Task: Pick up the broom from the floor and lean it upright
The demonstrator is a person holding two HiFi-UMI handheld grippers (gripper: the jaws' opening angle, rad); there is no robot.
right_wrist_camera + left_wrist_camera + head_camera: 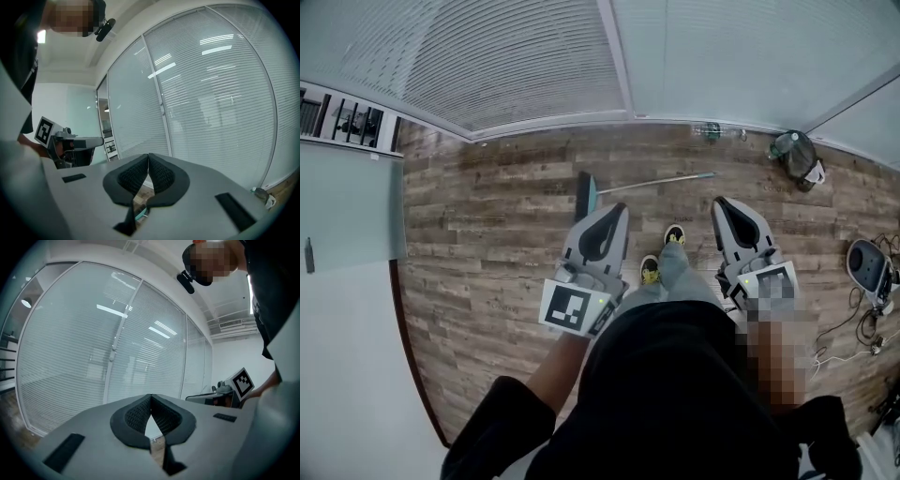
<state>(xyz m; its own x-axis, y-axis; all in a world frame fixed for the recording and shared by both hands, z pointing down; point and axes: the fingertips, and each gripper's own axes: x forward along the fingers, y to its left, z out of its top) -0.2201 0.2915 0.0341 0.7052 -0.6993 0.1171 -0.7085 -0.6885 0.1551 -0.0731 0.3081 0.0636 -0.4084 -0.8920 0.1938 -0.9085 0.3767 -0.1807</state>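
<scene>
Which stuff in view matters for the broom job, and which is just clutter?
Job:
- broom, flat on the floor
- left tool and right tool, both shut and empty

Clutter:
- bottle by the wall
- dark bundle
- grey round device
- cables

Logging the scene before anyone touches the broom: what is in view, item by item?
broom: one, dark and teal head, pale handle, lying flat on the floor ahead of the shoes
bottle: one, greenish, on the floor by the glass wall
bag: one, dark, far right by the wall
round device: one, grey, right edge of the floor
cables: several, dark and white, beside the device
shelf: one, white, far left
glass wall: pale blinds, far side
floor: brown wood planks
shoes: two, yellow and black, between the grippers
left gripper: one, grey, shut, empty
right gripper: one, grey, shut, empty
</scene>
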